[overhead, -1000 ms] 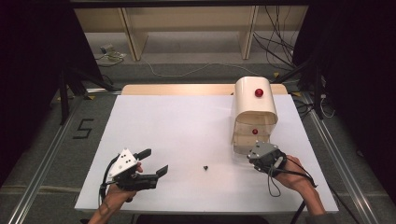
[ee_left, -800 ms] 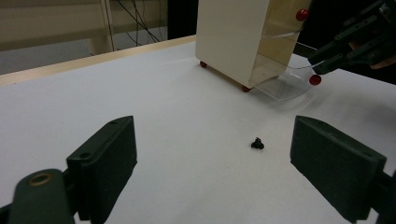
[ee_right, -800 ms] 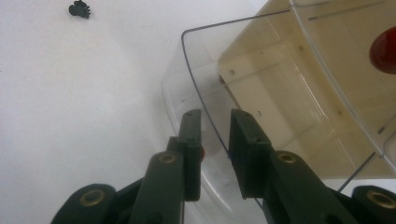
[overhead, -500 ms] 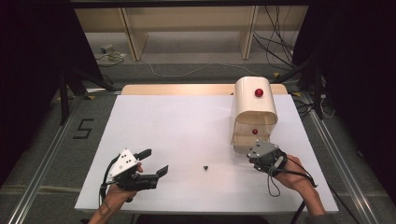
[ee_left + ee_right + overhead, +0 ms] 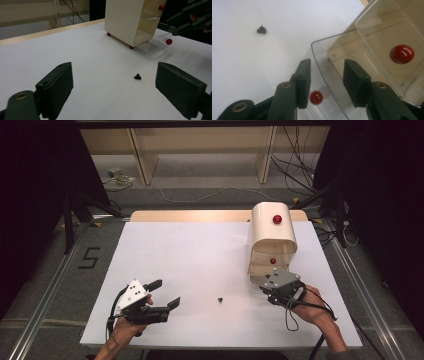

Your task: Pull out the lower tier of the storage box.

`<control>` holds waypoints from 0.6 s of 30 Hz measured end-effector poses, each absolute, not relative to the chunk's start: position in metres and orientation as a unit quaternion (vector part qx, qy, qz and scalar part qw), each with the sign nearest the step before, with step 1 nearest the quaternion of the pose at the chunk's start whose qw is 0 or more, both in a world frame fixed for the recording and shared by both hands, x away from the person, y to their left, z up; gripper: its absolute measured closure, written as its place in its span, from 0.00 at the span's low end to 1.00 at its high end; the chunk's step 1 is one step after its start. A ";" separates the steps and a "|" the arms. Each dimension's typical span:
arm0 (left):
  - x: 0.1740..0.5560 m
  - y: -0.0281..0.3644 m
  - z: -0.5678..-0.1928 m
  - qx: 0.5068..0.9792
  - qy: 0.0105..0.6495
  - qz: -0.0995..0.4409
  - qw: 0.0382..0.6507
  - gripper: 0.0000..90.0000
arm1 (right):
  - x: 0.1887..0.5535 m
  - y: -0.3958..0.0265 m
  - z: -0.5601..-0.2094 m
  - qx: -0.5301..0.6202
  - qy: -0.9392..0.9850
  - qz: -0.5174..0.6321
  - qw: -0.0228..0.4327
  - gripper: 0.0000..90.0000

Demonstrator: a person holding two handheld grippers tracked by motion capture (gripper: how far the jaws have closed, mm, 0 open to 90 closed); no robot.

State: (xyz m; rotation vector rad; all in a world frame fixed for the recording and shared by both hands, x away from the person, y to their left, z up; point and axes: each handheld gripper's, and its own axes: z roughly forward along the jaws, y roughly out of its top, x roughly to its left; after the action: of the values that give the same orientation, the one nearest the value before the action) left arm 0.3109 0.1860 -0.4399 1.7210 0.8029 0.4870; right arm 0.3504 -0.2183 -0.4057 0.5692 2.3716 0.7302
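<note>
Two grippers are seen in the high view over a white worktop (image 5: 200, 255). The left gripper (image 5: 165, 295) is held low near the front edge with its fingers spread wide and nothing between them. The right gripper (image 5: 267, 287) sits at the foot of a small cream drawer cabinet (image 5: 272, 240), whose lowest clear drawer (image 5: 264, 279) is pulled out toward it. A tiny black part (image 5: 219, 299) lies on the worktop between the two grippers, well apart from both.

In the left gripper view, the wide gap between the fingers (image 5: 56, 86) is plainly shown, with the black part (image 5: 137, 77) lying ahead of them, untouched. The drawer (image 5: 152, 46) and its red knob (image 5: 169, 41) are seen farther off.

In the right gripper view, the right gripper (image 5: 325, 82) is partly open; its jaws have just been opening. The knob (image 5: 315, 97) sits just beside the left finger (image 5: 303, 80), apparently released, and the drawer's clear front rim (image 5: 322, 72) runs through the gap unpressed.

The drawer is judged light, stiff, thin plastic, smooth and easily slid or tipped; the knob is the best place to take hold.
</note>
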 end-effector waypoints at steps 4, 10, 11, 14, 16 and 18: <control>0.311 0.186 -0.440 0.729 0.340 0.207 0.557 0.16 | 0.349 -0.216 -0.403 0.214 0.888 0.284 0.291 0.60; 0.311 0.186 -0.440 0.729 0.341 0.206 0.557 0.16 | 0.348 -0.213 -0.402 0.221 0.885 0.294 0.285 0.54; 0.311 0.186 -0.440 0.729 0.340 0.207 0.557 0.16 | 0.348 -0.212 -0.402 0.222 0.884 0.296 0.284 0.53; 0.311 0.186 -0.440 0.729 0.340 0.206 0.557 0.16 | 0.347 -0.211 -0.401 0.225 0.882 0.302 0.284 0.51; 0.311 0.186 -0.440 0.729 0.341 0.206 0.557 0.16 | 0.347 -0.210 -0.400 0.228 0.879 0.307 0.284 0.50; 0.311 0.186 -0.440 0.729 0.340 0.206 0.557 0.16 | 0.347 -0.209 -0.400 0.230 0.877 0.312 0.283 0.48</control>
State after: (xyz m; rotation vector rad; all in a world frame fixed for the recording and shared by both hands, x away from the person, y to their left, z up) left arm 0.3110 0.1862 -0.4398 1.7207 0.8033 0.4871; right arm 0.3469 -0.2089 -0.4000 0.6161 2.3482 0.8364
